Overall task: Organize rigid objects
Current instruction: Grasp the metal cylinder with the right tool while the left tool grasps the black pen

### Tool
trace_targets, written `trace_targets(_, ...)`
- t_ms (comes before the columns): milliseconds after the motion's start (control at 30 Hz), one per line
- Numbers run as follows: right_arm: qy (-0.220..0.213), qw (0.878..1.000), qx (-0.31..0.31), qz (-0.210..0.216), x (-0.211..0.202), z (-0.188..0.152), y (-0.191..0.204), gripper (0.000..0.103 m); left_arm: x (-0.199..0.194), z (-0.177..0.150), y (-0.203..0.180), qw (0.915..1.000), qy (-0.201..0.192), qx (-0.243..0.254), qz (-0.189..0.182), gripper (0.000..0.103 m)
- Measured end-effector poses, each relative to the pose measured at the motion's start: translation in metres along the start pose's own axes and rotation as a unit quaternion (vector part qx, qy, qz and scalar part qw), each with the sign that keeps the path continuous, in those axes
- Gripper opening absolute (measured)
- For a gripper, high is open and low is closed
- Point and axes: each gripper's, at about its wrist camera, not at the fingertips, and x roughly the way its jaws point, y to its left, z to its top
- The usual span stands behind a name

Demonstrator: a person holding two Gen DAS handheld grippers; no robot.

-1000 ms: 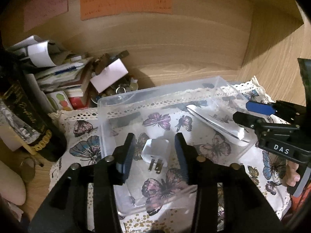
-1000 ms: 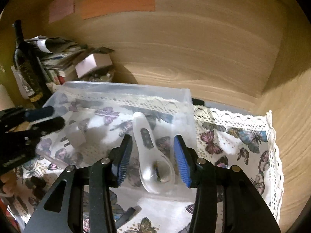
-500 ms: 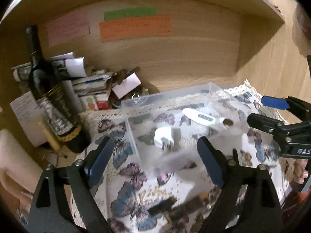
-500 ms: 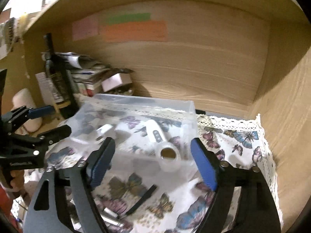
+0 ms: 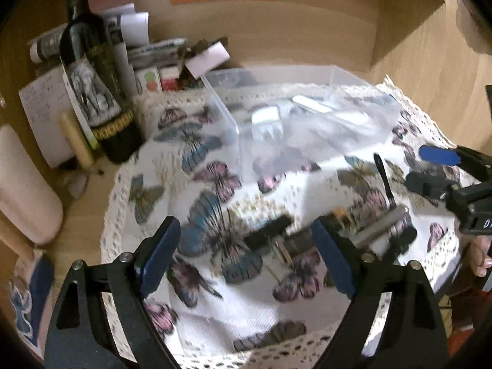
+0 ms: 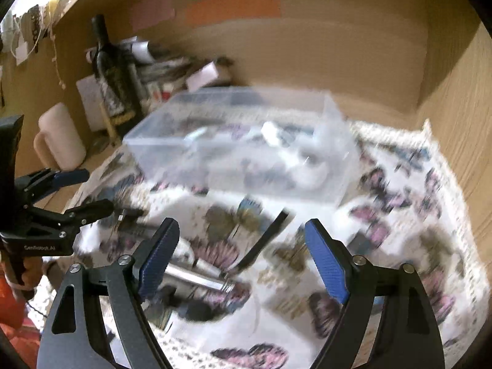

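Two grippers hang above the white butterfly-print cloth with a lace edge (image 5: pixel 215 310), and neither has hold of anything. The left gripper (image 5: pixel 246 258) has its blue-padded jaws spread wide over the cloth's near part, and the right gripper (image 6: pixel 243 258) is spread just as wide.

The clear rectangular plastic box (image 5: pixel 233 129) sits on the far part of the cloth. Inside it lie a white plug adapter (image 5: pixel 266 117) and a long white device (image 6: pixel 303 166), both blurred.

In front of the box, loose on the cloth, are a silver metal cylinder (image 6: pixel 196 278), a thin black strip (image 6: pixel 264 240) and some small dark pieces, possibly connectors.

A dark wine bottle (image 5: pixel 98 86) stands left of the box, off the cloth, beside stacked papers (image 5: pixel 132 37).
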Motion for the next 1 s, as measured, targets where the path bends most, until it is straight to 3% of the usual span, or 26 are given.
trace_targets(100,0.022,1.000,-0.014,0.016,0.009,-0.008,0.010,0.081,0.006,-0.009,-0.001,0.9998,0.020,0.001,-0.010,0.072)
trace_targets(400,0.064,0.994,-0.076,0.041,0.028,-0.014,0.034,0.051,0.025,0.000,0.006,0.9970,0.056,-0.033,-0.043,0.051)
trace_targets(500,0.072,0.993,-0.083,0.047,0.032,-0.014,0.036,0.049,0.032,0.005,0.005,0.9963,0.062,-0.035,-0.048,0.046)
trace_targets(600,0.073,0.992,-0.090,0.047,0.034,-0.014,0.036,0.041,0.038,0.007,0.006,0.9963,0.069,-0.036,-0.036,0.032)
trace_targets(833,0.070,0.993,-0.083,0.039,0.035,-0.010,0.029,0.034,0.041,0.003,0.021,0.9967,0.069,-0.041,-0.013,0.031)
trace_targets(1000,0.072,0.993,-0.086,0.037,0.034,-0.006,0.029,0.034,0.044,0.005,0.014,0.9978,0.065,-0.012,-0.006,0.031)
